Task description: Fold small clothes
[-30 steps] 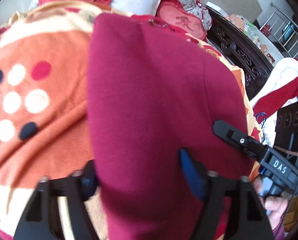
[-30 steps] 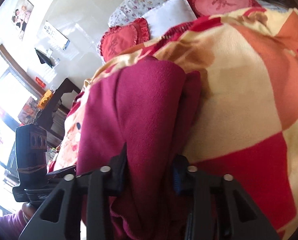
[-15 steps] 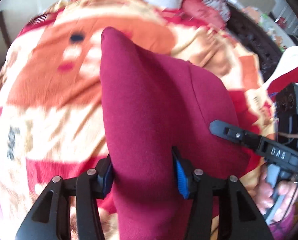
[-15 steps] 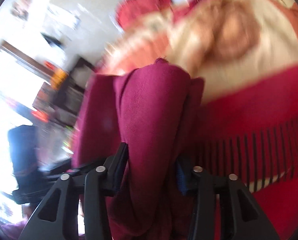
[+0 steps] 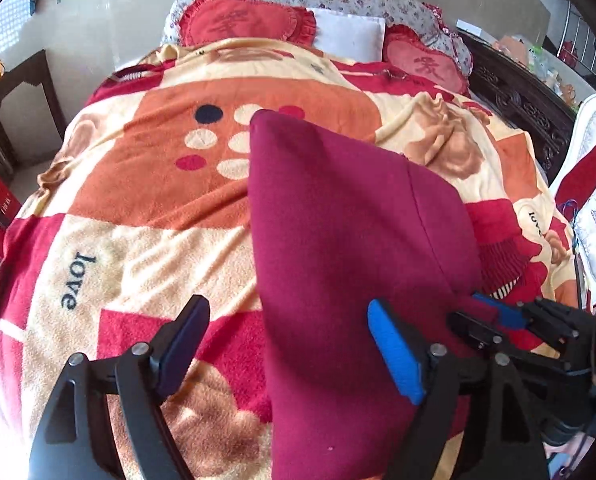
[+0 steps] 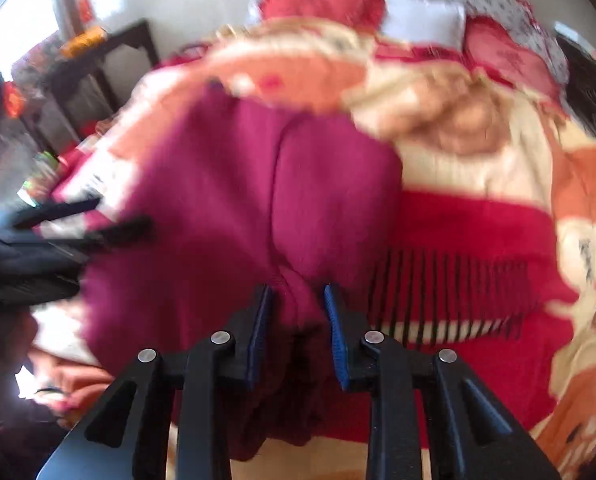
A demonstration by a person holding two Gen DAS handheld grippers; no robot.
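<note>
Left wrist view: maroon garment lies folded on the blanket, tapering toward the pillows. Left gripper jaws wide and opening; cloth's near end sits between them, touching the blue pad, clear of the dark one. Right gripper jaws closing, pads pinching a bunched fold at the garment's near right edge. Right wrist view blurred, left gripper visible at its left edge
</note>
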